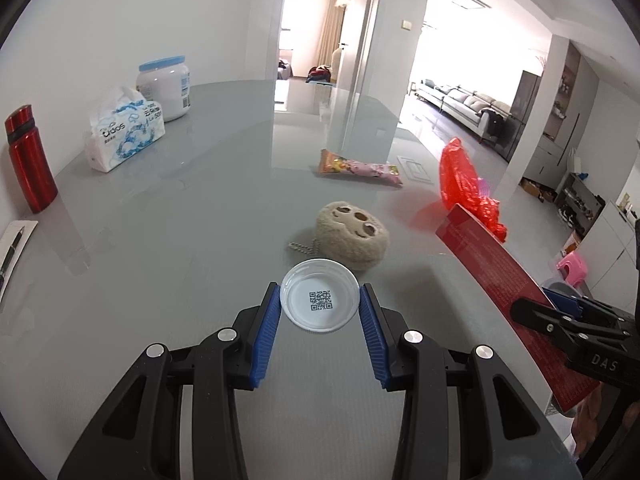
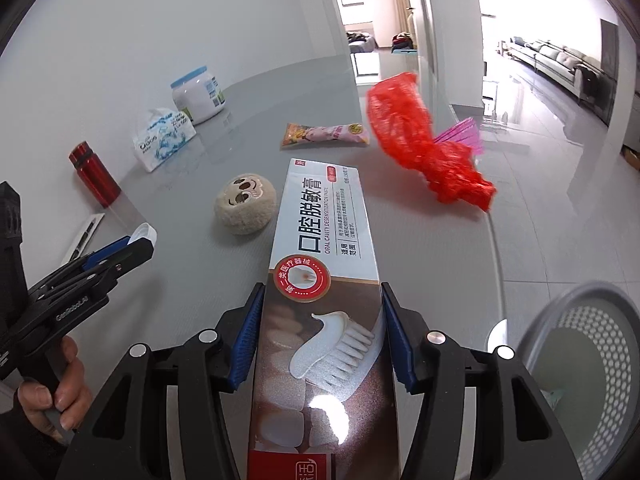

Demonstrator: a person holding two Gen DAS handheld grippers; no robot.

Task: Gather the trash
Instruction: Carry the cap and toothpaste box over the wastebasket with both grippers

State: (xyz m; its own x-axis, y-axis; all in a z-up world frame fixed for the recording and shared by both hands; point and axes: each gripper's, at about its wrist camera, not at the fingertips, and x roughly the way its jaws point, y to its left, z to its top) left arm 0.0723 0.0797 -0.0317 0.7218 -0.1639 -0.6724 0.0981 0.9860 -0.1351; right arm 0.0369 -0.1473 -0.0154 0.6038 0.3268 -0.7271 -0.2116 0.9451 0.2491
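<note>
Surface: a glossy grey table (image 1: pixel 168 216) set against a plain white wall, with an open doorway and a bright living room with a sofa (image 1: pixel 460 100) in the upper right of the left wrist view.

Upper left of that view holds a red flask (image 1: pixel 30 160), a tissue pack (image 1: pixel 124 130) and a white jar with a blue lid (image 1: pixel 164 88). A plush toy (image 1: pixel 352 236) lies at centre, a pink snack wrapper (image 1: pixel 360 169) beyond it, and a red plastic bag (image 1: pixel 464 184) at the right edge of the table.

Left gripper (image 1: pixel 320 308): its blue pads press both sides of a white lid (image 1: pixel 318 302) with a printed code, held above the table just in front of the plush toy.

Right gripper (image 2: pixel 322 320): the jaws bracket a toothpaste box (image 2: pixel 320 280), pads against its two long sides, the box running up the centre of the right wrist view.

A grey perforated bin (image 2: pixel 592 360) sits at the lower right of that view, beyond the table edge. A hand (image 2: pixel 56 392) holding the left gripper's handle shows at lower left.
</note>
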